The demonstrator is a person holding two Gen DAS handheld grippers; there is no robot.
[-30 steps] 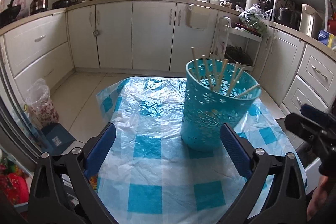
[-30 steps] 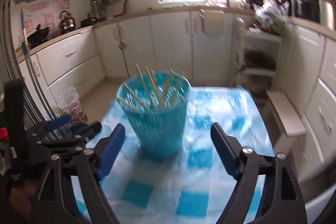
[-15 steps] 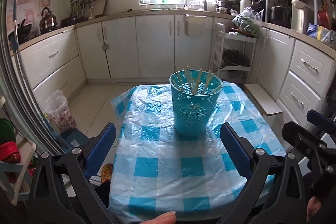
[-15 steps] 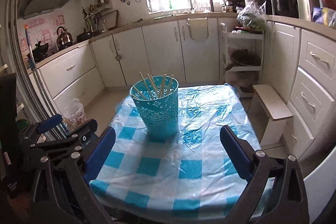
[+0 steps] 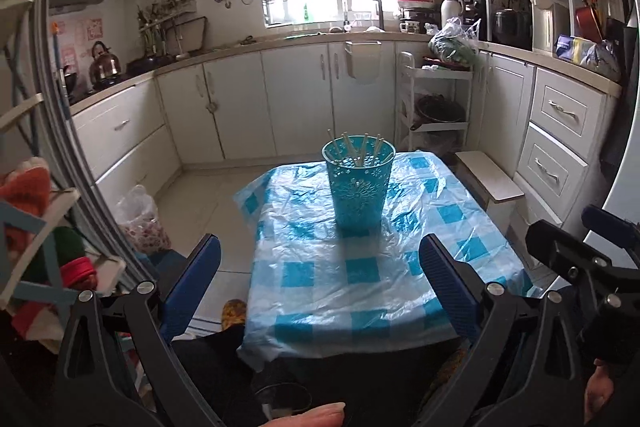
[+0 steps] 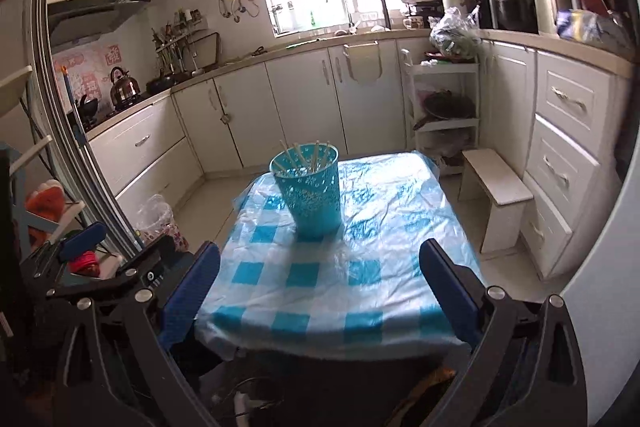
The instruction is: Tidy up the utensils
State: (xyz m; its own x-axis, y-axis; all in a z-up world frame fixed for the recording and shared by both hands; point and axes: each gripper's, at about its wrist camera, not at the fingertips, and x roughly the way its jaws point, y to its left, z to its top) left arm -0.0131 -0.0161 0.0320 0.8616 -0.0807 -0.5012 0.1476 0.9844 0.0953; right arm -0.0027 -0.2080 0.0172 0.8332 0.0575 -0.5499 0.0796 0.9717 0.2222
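A turquoise openwork holder [image 5: 358,187] [image 6: 310,193] stands upright toward the far end of a small table under a blue-and-white checked plastic cloth [image 5: 360,275] [image 6: 340,291]. Several pale chopsticks [image 5: 362,151] [image 6: 308,157] lean inside it. My left gripper [image 5: 320,263] is open, held back over the table's near edge, nothing between its blue pads. My right gripper [image 6: 320,263] is open too, likewise back from the holder and holding nothing. Each gripper shows at the side of the other's view.
White kitchen cabinets [image 5: 296,99] ring the room. A white stool [image 6: 500,195] stands right of the table, a slim shelf cart [image 5: 434,107] behind it. A plastic bag [image 5: 140,219] sits on the floor at left. A person's fingers [image 5: 308,415] show at the bottom edge.
Both grippers have pulled back and up from the holder, which now looks small and far. The whole table has come into view. The right jaws spread slightly wider.
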